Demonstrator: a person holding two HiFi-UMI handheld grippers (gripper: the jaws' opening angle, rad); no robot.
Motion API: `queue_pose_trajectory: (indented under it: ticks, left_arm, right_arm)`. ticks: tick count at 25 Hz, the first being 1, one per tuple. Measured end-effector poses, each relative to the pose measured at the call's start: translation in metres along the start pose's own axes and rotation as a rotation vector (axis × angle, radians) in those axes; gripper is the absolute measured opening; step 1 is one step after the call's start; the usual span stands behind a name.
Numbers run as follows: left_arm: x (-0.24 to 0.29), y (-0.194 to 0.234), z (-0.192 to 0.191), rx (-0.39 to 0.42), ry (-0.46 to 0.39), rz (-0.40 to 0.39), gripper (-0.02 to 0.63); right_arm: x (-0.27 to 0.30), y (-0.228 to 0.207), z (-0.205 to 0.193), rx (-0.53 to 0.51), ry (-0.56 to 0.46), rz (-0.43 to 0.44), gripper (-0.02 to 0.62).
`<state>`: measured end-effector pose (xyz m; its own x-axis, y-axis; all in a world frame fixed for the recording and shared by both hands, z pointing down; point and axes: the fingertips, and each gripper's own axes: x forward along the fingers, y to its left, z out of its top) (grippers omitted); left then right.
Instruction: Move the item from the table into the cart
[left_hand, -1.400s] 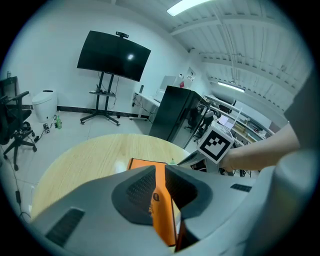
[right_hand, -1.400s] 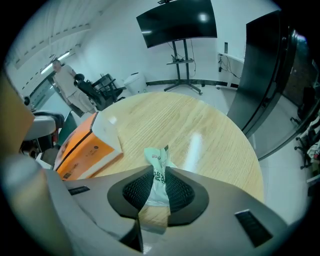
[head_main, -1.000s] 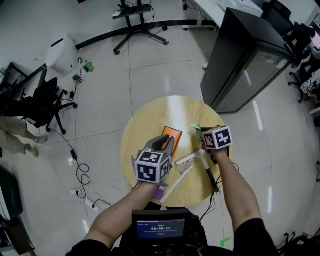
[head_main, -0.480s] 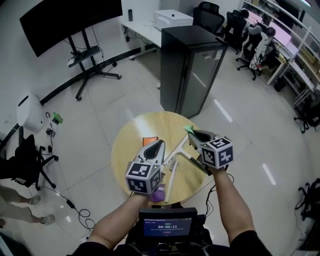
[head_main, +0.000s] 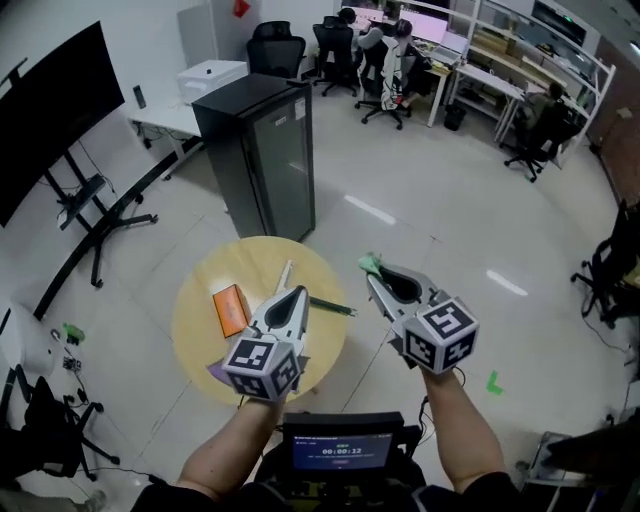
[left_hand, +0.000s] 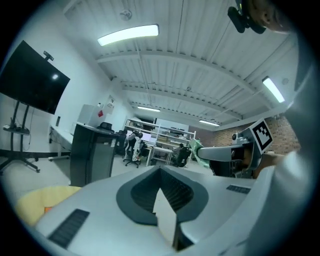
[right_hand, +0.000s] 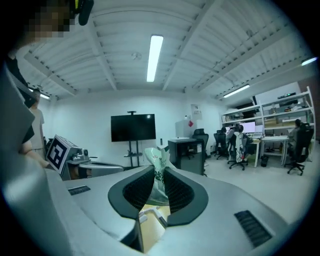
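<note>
A small green packet (head_main: 372, 264) sticks out of my right gripper (head_main: 378, 275), which is shut on it and held in the air to the right of the round wooden table (head_main: 200, 300). In the right gripper view the packet (right_hand: 158, 161) stands pinched between the dark pads (right_hand: 177, 192). My left gripper (head_main: 297, 293) hovers over the table's right part, jaws together with nothing between them. From the left gripper view I see the right gripper (left_hand: 220, 152) and its packet (left_hand: 196, 148). No cart is in view.
On the table lie an orange flat item (head_main: 231, 308), a white brush (head_main: 283, 278), a dark pen (head_main: 330, 305) and a purple item (head_main: 215, 372). A black cabinet (head_main: 262, 150) stands behind the table. Desks, office chairs and seated people fill the far room.
Both grippers have risen from the tabletop. The right one has carried the green packet off to the table's right, and the whole view has swung toward the office side.
</note>
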<state>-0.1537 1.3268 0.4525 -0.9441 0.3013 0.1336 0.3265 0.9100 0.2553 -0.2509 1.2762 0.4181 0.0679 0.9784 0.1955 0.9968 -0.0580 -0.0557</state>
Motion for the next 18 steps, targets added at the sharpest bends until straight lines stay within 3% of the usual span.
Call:
queue_pose_trajectory:
  ticks: [3,10,15,18]
  left_arm:
    - [0.028,-0.086,0.0,0.035,-0.02,-0.099,0.002]
    - [0.098,-0.334,-0.033,0.139,-0.021,-0.374,0.002]
    - [0.126,-0.421,-0.039,0.195,-0.015,-0.553,0.002]
    - [0.139,-0.495,-0.058,0.211,0.01,-0.684,0.002]
  right_arm:
    - [-0.086,-0.033,0.005,0.003,-0.055,-0.073,0.044]
    - [-0.319,-0.129,-0.008,-0.009,-0.166,-0.315,0.044]
    - [-0.415,-0.163,-0.017,-0.005,-0.2,-0.542,0.044]
    - [-0.502,-0.181,-0.034,0.02,-0.214,-0.713,0.044]
